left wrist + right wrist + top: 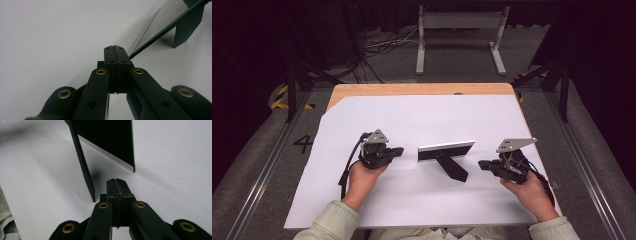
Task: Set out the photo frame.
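1. Picture frame (446, 150) stands upright on the white sheet (412, 115), roughly mid-table, between the two grippers. It leans back on its black rear leg (453, 169), which points toward the person.
2. Frame's long edge runs left-right in the high view, right end slightly higher. The side facing the person has a white strip on top and a black band below.
3. Left gripper (399, 150) sits just left of the frame, low over the sheet, pointing at the frame's left end. Apart from it in the high view, small gap.
4. Left jaws are fully closed, pads pressed flat together, nothing between them. The left gripper view (114, 53) confirms it: tips meet on a single seam, with the frame's thin edge (160, 32) running off just beyond the tips to the upper right. Can't tell whether the tip touches that edge.
5. Right gripper (482, 164) is off the frame's right end, nearer the person, pointing left toward the leg. Clearly apart from the frame.
6. Right jaws are also closed on nothing. In the right gripper view (115, 186) the pads are together; the frame's black panel (107, 140) and leg (83, 167) stand ahead of the tips, untouched.
7. Both hands grasp the gripper bodies from behind; light sleeves (332, 222) come in at the bottom edge.
8. The sheet covers most of the wooden tabletop (412, 89); bare wood strip shows at the far edge.
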`<state>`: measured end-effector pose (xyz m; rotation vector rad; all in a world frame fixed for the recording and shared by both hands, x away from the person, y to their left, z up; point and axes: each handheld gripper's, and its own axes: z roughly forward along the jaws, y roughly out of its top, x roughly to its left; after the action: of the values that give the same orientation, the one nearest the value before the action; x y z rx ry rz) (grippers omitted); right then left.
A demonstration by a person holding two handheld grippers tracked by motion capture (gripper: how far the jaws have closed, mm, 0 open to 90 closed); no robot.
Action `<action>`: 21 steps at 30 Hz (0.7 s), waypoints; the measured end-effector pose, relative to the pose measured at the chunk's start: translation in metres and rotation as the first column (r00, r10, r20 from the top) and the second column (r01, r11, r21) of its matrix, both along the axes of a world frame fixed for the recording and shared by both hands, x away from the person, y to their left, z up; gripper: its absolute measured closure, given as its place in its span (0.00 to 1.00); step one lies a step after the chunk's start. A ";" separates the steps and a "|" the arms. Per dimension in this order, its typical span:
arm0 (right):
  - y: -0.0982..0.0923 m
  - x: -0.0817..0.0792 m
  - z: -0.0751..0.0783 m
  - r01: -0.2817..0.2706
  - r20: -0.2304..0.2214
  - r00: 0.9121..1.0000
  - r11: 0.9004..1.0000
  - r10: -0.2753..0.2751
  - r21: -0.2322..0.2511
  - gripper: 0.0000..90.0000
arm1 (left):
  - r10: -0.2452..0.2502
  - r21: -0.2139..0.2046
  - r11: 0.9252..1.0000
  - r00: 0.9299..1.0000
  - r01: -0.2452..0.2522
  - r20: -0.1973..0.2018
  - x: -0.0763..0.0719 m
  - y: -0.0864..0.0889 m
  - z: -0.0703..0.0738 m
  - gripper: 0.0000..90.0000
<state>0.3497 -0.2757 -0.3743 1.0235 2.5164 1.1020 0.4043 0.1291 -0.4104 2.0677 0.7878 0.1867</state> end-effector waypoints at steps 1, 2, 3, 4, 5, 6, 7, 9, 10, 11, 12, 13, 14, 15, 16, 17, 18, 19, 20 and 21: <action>-0.001 0.000 0.000 0.006 0.000 1.000 1.000 -0.006 0.003 1.00 | 0.000 0.001 1.000 1.000 0.000 -0.004 0.000 -0.001 0.000 1.00; -0.003 0.000 0.000 0.011 0.003 1.000 1.000 -0.011 0.002 1.00 | 0.006 -0.001 1.000 1.000 -0.006 -0.006 0.000 -0.002 -0.001 1.00; -0.004 0.001 0.000 0.017 0.002 1.000 1.000 -0.017 0.006 1.00 | 0.009 -0.003 1.000 1.000 -0.009 -0.007 0.001 -0.002 -0.001 1.00; -0.006 0.001 0.000 0.021 0.004 1.000 1.000 -0.021 0.008 1.00 | 0.010 -0.005 1.000 1.000 -0.010 -0.008 0.001 -0.002 -0.001 1.00; -0.007 0.001 0.000 0.025 0.005 1.000 1.000 -0.025 0.009 1.00 | 0.012 -0.009 1.000 1.000 -0.012 -0.012 0.001 -0.003 -0.001 1.00; -0.008 0.001 0.000 0.028 0.005 1.000 1.000 -0.028 0.009 1.00 | 0.015 -0.005 1.000 1.000 -0.015 -0.014 0.002 -0.003 -0.001 1.00; -0.009 0.002 0.000 0.034 0.005 0.999 0.999 -0.034 0.010 1.00 | 0.014 -0.005 1.000 1.000 -0.014 -0.015 0.002 -0.004 -0.002 1.00; -0.010 0.002 0.000 0.038 0.006 0.999 0.999 -0.038 0.011 1.00 | 0.013 -0.001 1.000 1.000 -0.013 -0.022 0.003 -0.006 -0.003 1.00; -0.011 0.002 0.000 0.044 0.005 0.999 0.999 -0.044 0.014 1.00 | 0.017 -0.001 1.000 0.999 -0.017 -0.027 0.003 -0.007 -0.004 1.00; -0.012 0.003 0.000 0.045 0.005 0.999 0.999 -0.045 0.015 1.00 | 0.011 0.006 1.000 0.999 -0.011 -0.030 0.004 -0.008 -0.004 1.00; -0.013 0.003 0.000 0.048 0.007 0.999 0.999 -0.048 0.014 1.00 | 0.011 0.007 1.000 0.999 -0.010 -0.036 0.004 -0.009 -0.005 1.00; -0.014 0.003 0.000 0.055 0.004 0.998 0.998 -0.055 0.017 1.00 | 0.008 0.010 1.000 0.999 -0.008 -0.039 0.005 -0.010 -0.006 1.00; -0.015 0.003 0.000 0.059 0.003 0.998 0.998 -0.059 0.021 1.00 | 0.010 0.008 1.000 0.999 -0.009 -0.046 0.006 -0.012 -0.007 1.00; -0.016 0.003 0.000 0.059 0.002 0.998 0.998 -0.059 0.022 1.00 | 0.006 0.008 1.000 0.999 -0.006 -0.052 0.007 -0.013 -0.008 1.00; -0.016 0.003 0.000 0.059 0.003 0.998 0.998 -0.059 0.020 1.00 | 0.005 0.003 1.000 0.998 -0.005 -0.064 0.009 -0.015 -0.009 1.00; -0.017 0.003 0.000 0.064 0.003 0.998 0.998 -0.064 0.023 1.00 | 0.003 0.001 1.000 0.998 -0.003 -0.068 0.010 -0.016 -0.010 1.00; -0.017 0.003 0.000 0.065 0.002 0.998 0.998 -0.065 0.024 1.00 | 0.002 0.001 1.000 0.997 -0.002 -0.074 0.011 -0.017 -0.011 1.00; -0.017 0.003 0.000 0.066 0.003 0.998 0.997 -0.066 0.027 1.00 | -0.003 0.004 1.000 0.997 0.004 -0.081 0.012 -0.019 -0.012 1.00; -0.018 0.002 0.001 0.067 0.002 0.998 0.997 -0.067 0.028 1.00 | -0.001 -0.004 1.000 0.996 0.001 -0.091 0.013 -0.021 -0.013 1.00; -0.018 0.002 0.001 0.065 0.003 0.998 0.997 -0.066 0.027 1.00 | -0.003 -0.009 1.000 0.994 0.003 -0.105 0.015 -0.025 -0.015 1.00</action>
<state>0.3520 -0.2937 -0.3737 1.1015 2.4527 1.1211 0.4194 0.1045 -0.4251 2.0841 0.8478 0.0728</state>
